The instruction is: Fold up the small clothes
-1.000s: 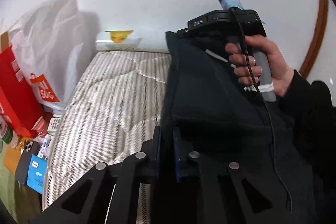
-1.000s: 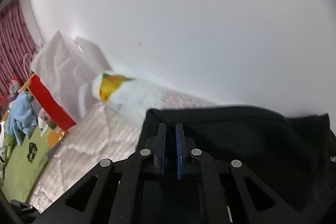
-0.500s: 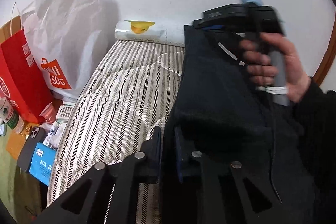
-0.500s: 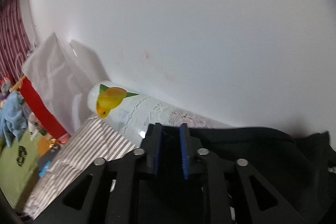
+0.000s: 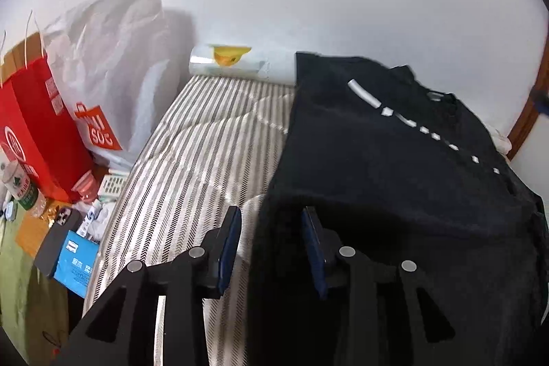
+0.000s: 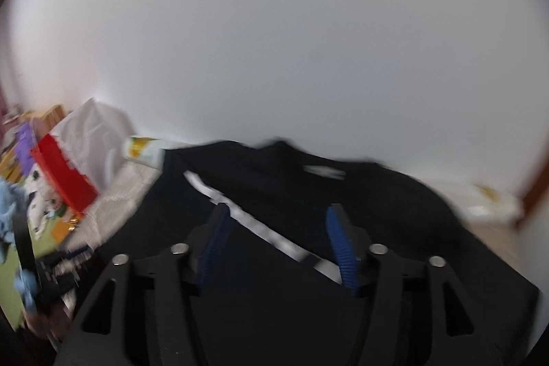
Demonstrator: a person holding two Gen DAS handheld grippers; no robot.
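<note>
Over the bed, both hand-held grippers are standing with jaws apart above a black garment.

Between its blue pads, the left hand-held gripper (image 5: 271, 242) is gaping with nothing clamped, the garment's near left edge lying in the gap; the right hand-held gripper (image 6: 279, 239) is spread wider still, gripping nothing, over the cloth's middle. The black garment (image 5: 394, 180) is lying spread on the right part of the striped mattress (image 5: 192, 167), a broken white stripe (image 5: 363, 95) running across it. A white roll with a yellow print (image 5: 233, 60) is resting against the wall at the bed's far end. Left of the mattress, a white shopping bag (image 5: 113, 64) and a red paper bag (image 5: 34, 132) are standing side by side, with a blue packet (image 5: 77, 258) lying below them.
</note>
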